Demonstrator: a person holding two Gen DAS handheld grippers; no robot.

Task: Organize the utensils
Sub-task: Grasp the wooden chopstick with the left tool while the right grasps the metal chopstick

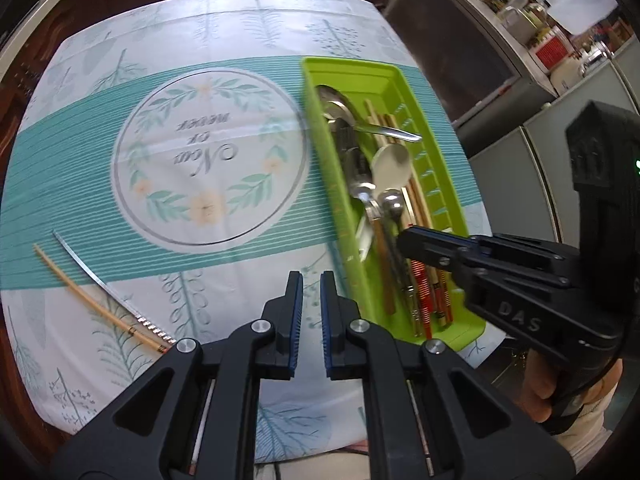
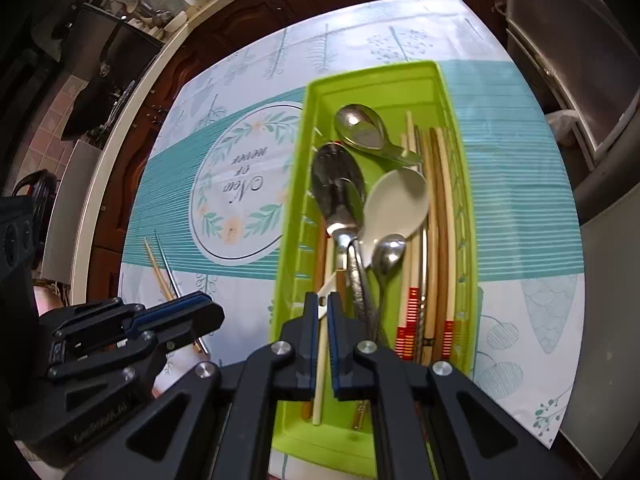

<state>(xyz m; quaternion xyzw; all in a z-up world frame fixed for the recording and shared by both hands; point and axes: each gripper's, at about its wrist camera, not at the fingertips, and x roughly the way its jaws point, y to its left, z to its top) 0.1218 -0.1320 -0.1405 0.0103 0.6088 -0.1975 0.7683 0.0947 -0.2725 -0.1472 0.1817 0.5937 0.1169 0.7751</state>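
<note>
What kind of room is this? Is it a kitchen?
Most likely a home kitchen. A green tray full of spoons and chopsticks sits on a table with a flowery tablecloth. Jars and bottles crowd a counter behind it, and pans sit along another counter.

Left tool (image 1: 311,280) closed, empty, angled steeply down; right tool (image 2: 323,300) likewise closed (both hand-held).

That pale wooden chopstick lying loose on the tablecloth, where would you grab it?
Take the pale wooden chopstick mid-shaft, from straight above, fingers across its width. It lies flat and thin, with the metal chopstick close beside it near the decorated ends.
</note>
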